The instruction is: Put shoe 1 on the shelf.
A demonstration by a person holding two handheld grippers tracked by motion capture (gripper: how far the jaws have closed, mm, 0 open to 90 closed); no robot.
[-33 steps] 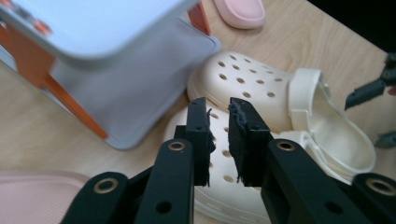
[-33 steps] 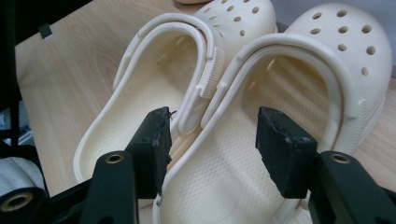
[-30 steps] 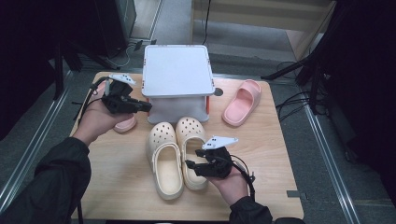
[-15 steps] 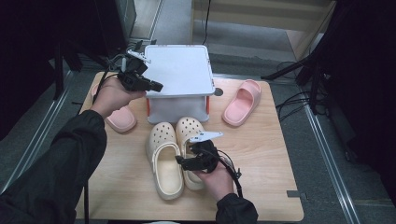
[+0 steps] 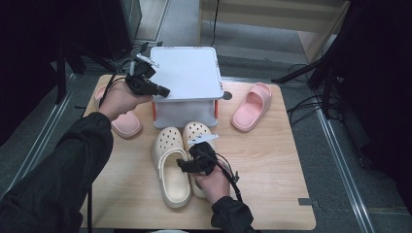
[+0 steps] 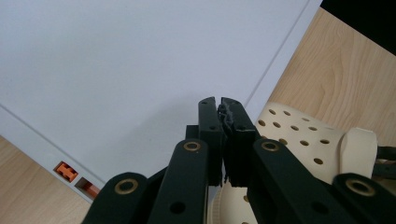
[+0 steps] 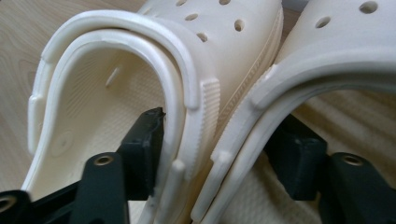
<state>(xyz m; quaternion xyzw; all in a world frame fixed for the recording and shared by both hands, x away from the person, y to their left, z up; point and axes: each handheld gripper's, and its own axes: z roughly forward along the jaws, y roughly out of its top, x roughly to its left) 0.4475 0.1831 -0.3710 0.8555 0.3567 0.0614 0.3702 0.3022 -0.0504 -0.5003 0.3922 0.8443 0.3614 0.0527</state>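
Note:
Two cream clogs lie side by side on the wooden table, the left clog (image 5: 172,170) (image 7: 107,93) and the right clog (image 5: 197,133) (image 7: 336,70). My right gripper (image 5: 180,165) (image 7: 224,135) straddles their adjoining walls, one jaw inside each clog. Its jaws have just been closing and pinch the two walls together. My left gripper (image 5: 165,91) (image 6: 219,100) is shut with nothing in it and hovers over the left edge of the white box (image 5: 187,73) (image 6: 116,70). A perforated clog toe (image 6: 303,140) shows below it.
The white box has orange latches (image 6: 65,171) on its side and stands at the back middle of the table (image 5: 272,165). One pink slide (image 5: 251,105) lies to its right, another (image 5: 125,125) to its left under my left forearm. Cables trail off the table's back left.
My left gripper moved from above the left pink slide up and right to the box's left edge. My right gripper slid left and down, its jaws settling into the two clogs.

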